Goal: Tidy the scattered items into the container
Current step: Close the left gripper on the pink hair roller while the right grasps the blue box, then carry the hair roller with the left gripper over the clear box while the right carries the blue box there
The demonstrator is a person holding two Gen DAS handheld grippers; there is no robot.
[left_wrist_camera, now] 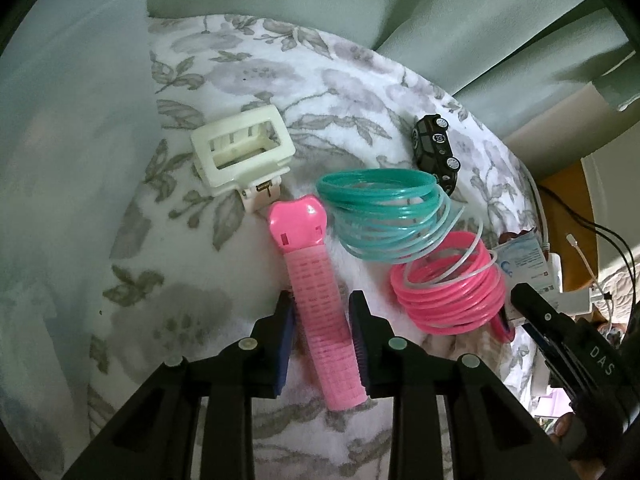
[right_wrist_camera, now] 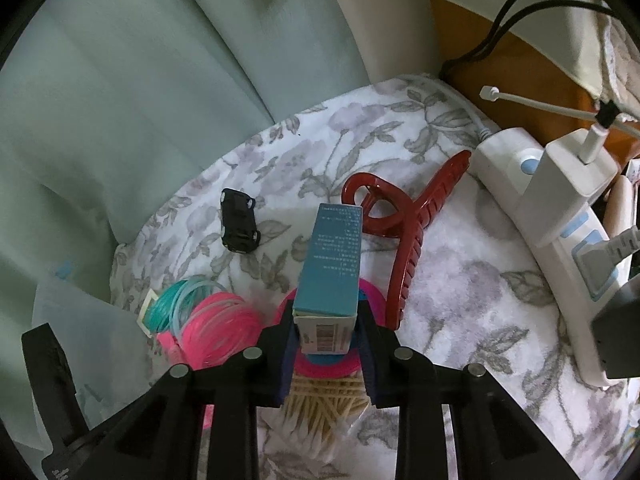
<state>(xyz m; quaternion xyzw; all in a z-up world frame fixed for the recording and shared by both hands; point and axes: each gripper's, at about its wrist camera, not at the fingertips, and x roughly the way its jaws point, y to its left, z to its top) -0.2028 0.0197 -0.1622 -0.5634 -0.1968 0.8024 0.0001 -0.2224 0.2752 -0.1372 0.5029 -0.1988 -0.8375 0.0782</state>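
- My left claw (left_wrist_camera: 320, 344) grips the pink roller (left_wrist_camera: 316, 300) lying on the floral blanket (left_wrist_camera: 224, 92).
- My right claw (right_wrist_camera: 326, 344) clamps the blue box (right_wrist_camera: 334, 264), car (right_wrist_camera: 239, 226) far left.

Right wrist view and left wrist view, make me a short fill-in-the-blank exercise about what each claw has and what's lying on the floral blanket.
1. The right claw is shut on a ____ box.
2. Between the left claw fingers lies a pink hair ____.
3. The toy car is ____ in colour.
4. The dark red hair clip lies beside a white ____ strip.

Missing words: blue; roller; black; power
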